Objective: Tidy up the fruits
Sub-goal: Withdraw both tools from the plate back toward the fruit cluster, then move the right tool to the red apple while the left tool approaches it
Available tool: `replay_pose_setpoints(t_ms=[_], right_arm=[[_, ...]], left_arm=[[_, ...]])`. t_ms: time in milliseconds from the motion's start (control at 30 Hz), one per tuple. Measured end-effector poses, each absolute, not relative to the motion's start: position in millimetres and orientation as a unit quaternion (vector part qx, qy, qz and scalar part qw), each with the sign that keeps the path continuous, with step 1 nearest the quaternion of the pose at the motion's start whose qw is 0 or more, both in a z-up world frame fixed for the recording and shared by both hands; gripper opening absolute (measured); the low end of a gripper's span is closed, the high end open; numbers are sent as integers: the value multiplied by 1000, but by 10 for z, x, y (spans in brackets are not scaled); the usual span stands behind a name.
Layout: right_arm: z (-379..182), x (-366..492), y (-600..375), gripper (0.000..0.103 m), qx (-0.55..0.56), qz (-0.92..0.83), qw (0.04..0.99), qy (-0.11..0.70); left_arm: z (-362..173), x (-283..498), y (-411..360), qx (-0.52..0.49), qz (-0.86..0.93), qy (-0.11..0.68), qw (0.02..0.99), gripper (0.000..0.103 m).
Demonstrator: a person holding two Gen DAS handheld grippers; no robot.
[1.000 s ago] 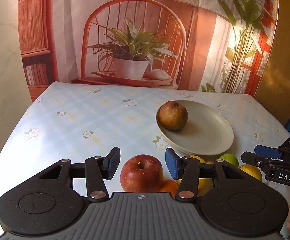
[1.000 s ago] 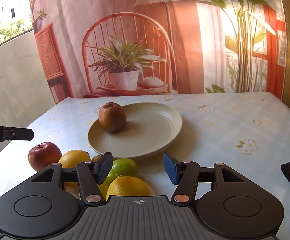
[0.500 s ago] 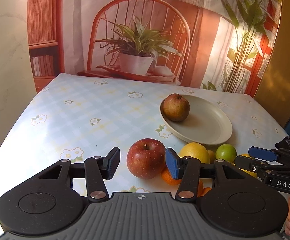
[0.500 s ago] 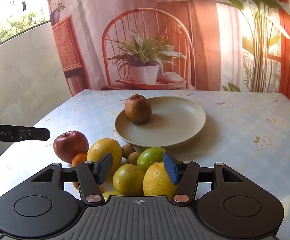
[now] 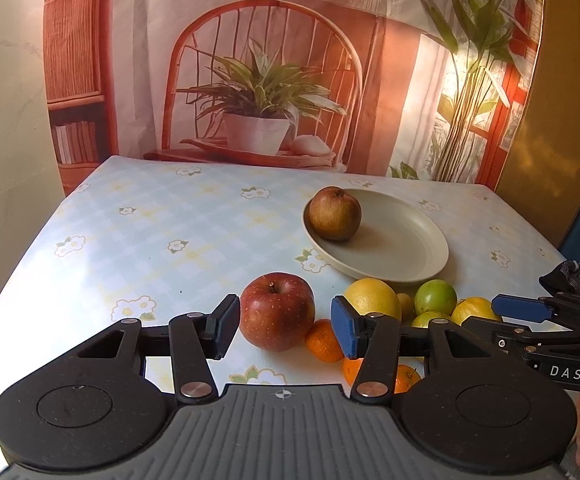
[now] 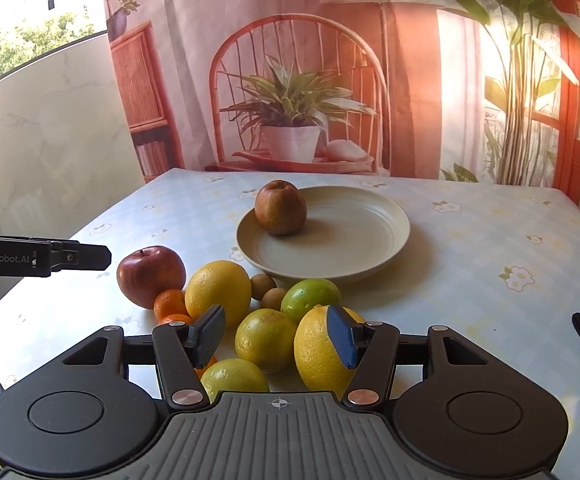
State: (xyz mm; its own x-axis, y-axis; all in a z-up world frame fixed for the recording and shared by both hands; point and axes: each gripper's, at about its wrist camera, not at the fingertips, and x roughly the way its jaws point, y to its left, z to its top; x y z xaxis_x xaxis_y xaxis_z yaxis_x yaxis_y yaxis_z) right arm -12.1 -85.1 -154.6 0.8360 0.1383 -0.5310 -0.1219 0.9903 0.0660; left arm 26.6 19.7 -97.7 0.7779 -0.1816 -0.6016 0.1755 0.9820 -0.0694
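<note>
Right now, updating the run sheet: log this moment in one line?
plate: one brown fruit | red apple: on table | left gripper: open | right gripper: open

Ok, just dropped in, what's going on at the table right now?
A person holds a gripper in each hand, sorting fruit. One brown fruit sits on the cream plate; the rest are piled on the tablecloth in front of it. The left gripper is open, lined up on the red apple. The right gripper is open over the yellow-green citrus. Nothing is gripped.
</note>
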Motion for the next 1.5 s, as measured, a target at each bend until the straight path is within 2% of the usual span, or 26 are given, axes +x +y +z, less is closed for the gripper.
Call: replay_pose_setpoints(t_ms=[667, 1133, 1500], right_arm=[[-1529, 24, -820, 53, 12, 76, 955, 287], [-1516, 676, -130, 53, -62, 192, 931, 304], [-1617, 986, 141, 59, -138, 258, 894, 340]], left_arm=[[-962, 390, 370, -20, -79, 337, 938, 53], [-432, 778, 1109, -42, -26, 306, 951, 53], [-1020, 1009, 993, -125, -98, 371, 915, 51]])
